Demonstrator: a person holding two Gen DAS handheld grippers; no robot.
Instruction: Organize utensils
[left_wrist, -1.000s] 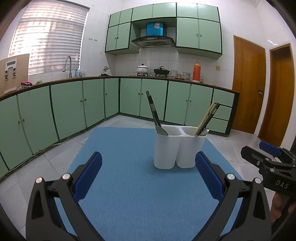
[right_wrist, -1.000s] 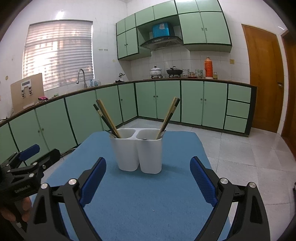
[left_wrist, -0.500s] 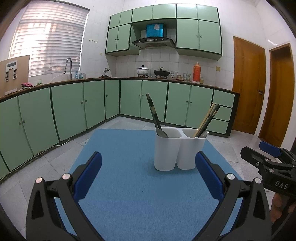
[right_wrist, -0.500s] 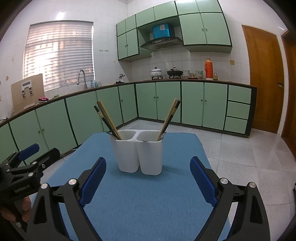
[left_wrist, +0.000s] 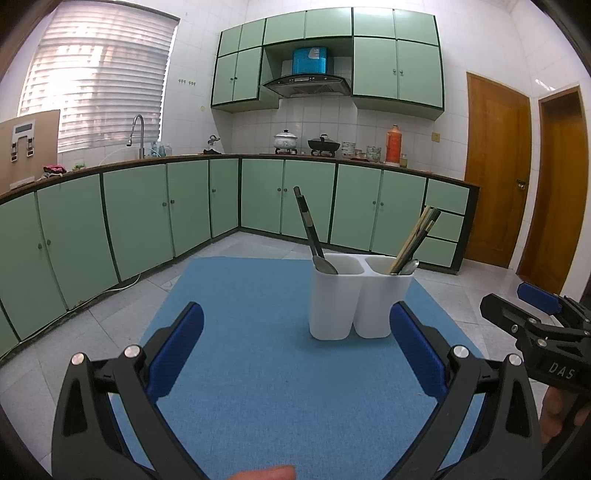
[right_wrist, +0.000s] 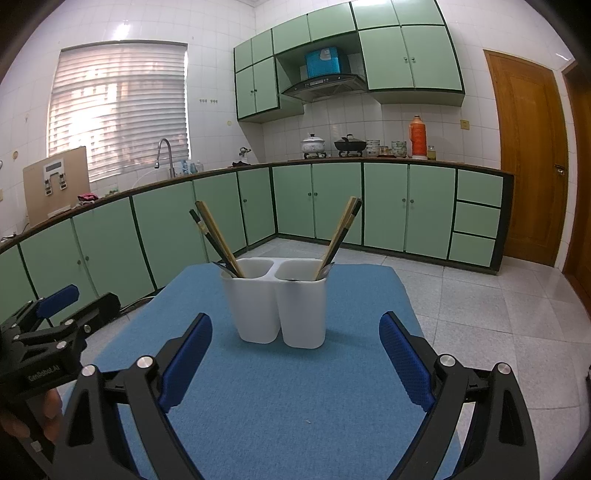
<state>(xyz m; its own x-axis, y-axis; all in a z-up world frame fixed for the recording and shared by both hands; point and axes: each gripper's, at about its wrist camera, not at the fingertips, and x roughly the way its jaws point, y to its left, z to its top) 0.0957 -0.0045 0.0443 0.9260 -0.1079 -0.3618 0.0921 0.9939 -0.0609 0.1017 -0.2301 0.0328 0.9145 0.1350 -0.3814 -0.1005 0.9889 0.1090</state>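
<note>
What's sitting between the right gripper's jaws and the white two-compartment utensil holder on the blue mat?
Nothing: in the right wrist view, only bare blue mat separates the open right gripper from the white two-compartment utensil holder.

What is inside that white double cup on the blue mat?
The white holder has chopsticks and a spoon in one compartment, more chopsticks and a spoon in the other. Their lower ends are hidden by its walls.
</note>
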